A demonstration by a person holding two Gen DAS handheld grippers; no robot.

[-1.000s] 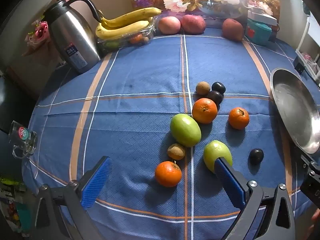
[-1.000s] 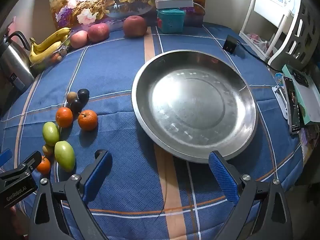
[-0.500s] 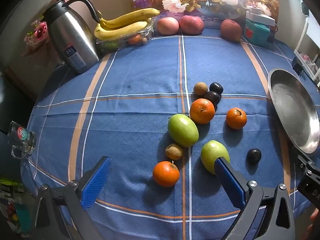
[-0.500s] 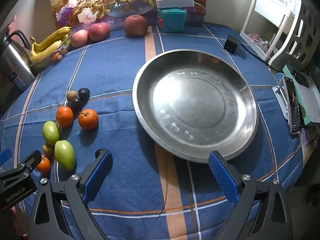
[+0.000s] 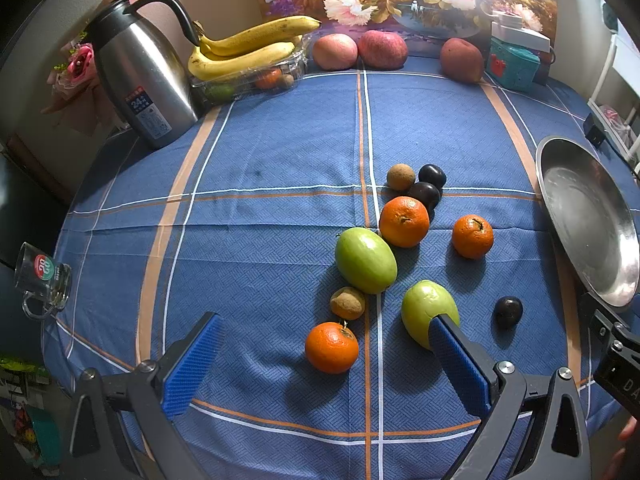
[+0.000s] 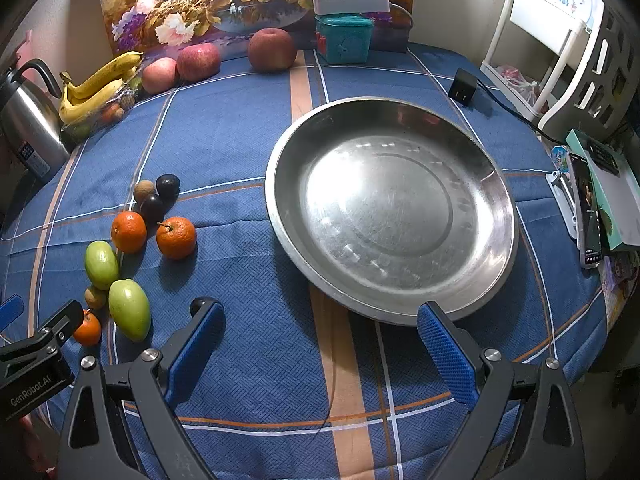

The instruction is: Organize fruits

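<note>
so little has shifted in the last second: the left gripper (image 5: pixel 322 350) has drifted slightly, its jaws still wide apart and holding nothing, with the near orange (image 5: pixel 331 347) between them and the near green fruit (image 5: pixel 428 312) by its right finger. the right gripper (image 6: pixel 320 340) stays equally spread and empty, just short of the steel plate (image 6: pixel 500 184), which holds no fruit yet, so sorting has likely not begun. fruit lies loose on the blue cloth (image 5: pixel 260 240), left of the plate: more oranges, a second green fruit (image 5: pixel 365 260), small brown and dark ones. a kettle (image 5: pixel 140 80), bananas (image 5: pixel 248 46) and apples (image 5: pixel 334 51) stand well back; nothing blocks the reach.
</note>
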